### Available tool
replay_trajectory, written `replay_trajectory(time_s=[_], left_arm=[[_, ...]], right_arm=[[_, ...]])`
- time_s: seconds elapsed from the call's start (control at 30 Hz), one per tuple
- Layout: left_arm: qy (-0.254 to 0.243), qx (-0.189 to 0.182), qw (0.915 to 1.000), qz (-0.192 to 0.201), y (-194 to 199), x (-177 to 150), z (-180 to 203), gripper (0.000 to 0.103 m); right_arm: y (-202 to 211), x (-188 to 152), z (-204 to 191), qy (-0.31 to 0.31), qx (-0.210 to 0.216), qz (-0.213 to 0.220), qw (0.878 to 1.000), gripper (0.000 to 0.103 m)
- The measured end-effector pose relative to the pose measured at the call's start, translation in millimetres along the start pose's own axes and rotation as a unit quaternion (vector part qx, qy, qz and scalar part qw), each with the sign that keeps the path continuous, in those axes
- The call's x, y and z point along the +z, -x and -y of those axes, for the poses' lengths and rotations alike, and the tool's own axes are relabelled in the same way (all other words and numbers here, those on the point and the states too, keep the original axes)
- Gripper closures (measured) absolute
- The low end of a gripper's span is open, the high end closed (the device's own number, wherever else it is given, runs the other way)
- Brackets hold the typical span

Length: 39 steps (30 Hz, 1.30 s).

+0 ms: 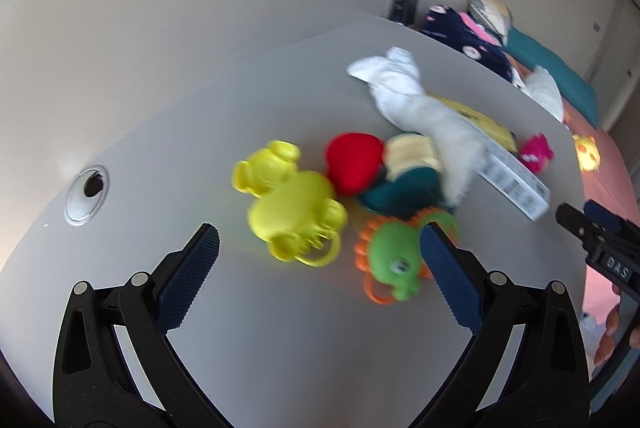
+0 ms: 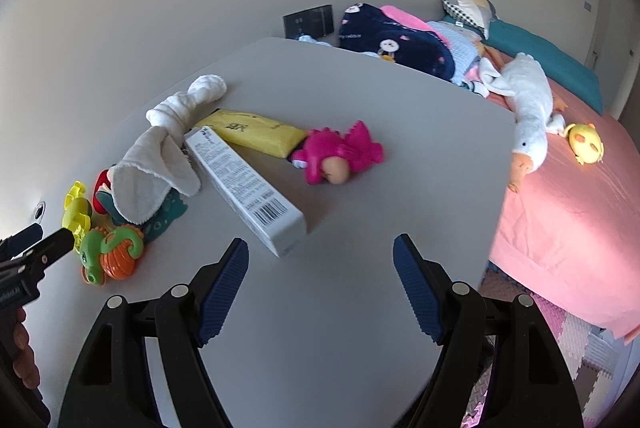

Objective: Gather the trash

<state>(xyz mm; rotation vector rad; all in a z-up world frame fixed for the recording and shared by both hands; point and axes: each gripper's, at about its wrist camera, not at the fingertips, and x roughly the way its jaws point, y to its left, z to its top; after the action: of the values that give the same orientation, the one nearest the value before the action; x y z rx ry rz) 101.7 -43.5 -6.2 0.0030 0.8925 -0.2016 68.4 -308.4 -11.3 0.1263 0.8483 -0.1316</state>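
Note:
A grey table [image 2: 360,99] carries a long white box with a barcode [image 2: 244,183], a yellow packet [image 2: 256,131] and a white cloth [image 2: 168,143]. My right gripper [image 2: 320,248] hovers open just in front of the box's near end, nothing between its fingers. In the left wrist view my left gripper [image 1: 320,240] is open above the table, near a yellow toy [image 1: 288,203] and a green and orange toy [image 1: 396,260]. The box [image 1: 516,179] and cloth [image 1: 420,107] lie beyond them. This view is blurred.
A pink toy [image 2: 340,155], a red toy [image 1: 352,159] and a teal toy [image 1: 396,187] also lie on the table. A cable hole [image 1: 86,193] sits at the table's left. To the right is a pink bed [image 2: 568,211] with a goose plush [image 2: 528,107], pillows and blankets.

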Motion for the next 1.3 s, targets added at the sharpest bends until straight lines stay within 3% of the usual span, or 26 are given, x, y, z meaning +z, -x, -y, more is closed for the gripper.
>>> replay_trajectory(time_s=[0.4,0.6,0.73,0.8,0.83,0.97,1.2,1.3], left_arm=[[0.019,0.022,0.9994,-0.020,-34,15,-26,0.011],[0.014,0.023,0.9992,-0.029,-46,17,-27,0.025],[0.019,0.016,0.9994,-0.023,-47,20,-31,0.048],[0.026,0.014,0.9993,-0.021,-48,22,-33,0.050],[0.029,0.016,0.9993,-0.017,-47,21,-35,0.060],[0.042,0.016,0.9989,-0.015,-46,22,-42,0.059],[0.042,0.017,0.9989,-0.013,-45,21,-43,0.059],[0.046,0.019,0.9987,-0.012,-44,20,-44,0.059]], right_arm=[[-26,23,-31,0.040,0.003,-0.004,0.999,0.028],[-38,32,-41,0.057,0.000,-0.007,0.998,0.028],[-47,36,-46,0.067,0.002,-0.011,0.998,0.028],[-53,37,-50,0.072,0.005,-0.015,0.997,0.028],[-56,38,-52,0.074,0.006,-0.018,0.997,0.028],[-68,40,-58,0.078,0.009,-0.031,0.996,0.028],[-74,39,-65,0.075,0.027,-0.044,0.996,0.053],[-71,36,-72,0.092,0.043,-0.046,0.994,0.074]])
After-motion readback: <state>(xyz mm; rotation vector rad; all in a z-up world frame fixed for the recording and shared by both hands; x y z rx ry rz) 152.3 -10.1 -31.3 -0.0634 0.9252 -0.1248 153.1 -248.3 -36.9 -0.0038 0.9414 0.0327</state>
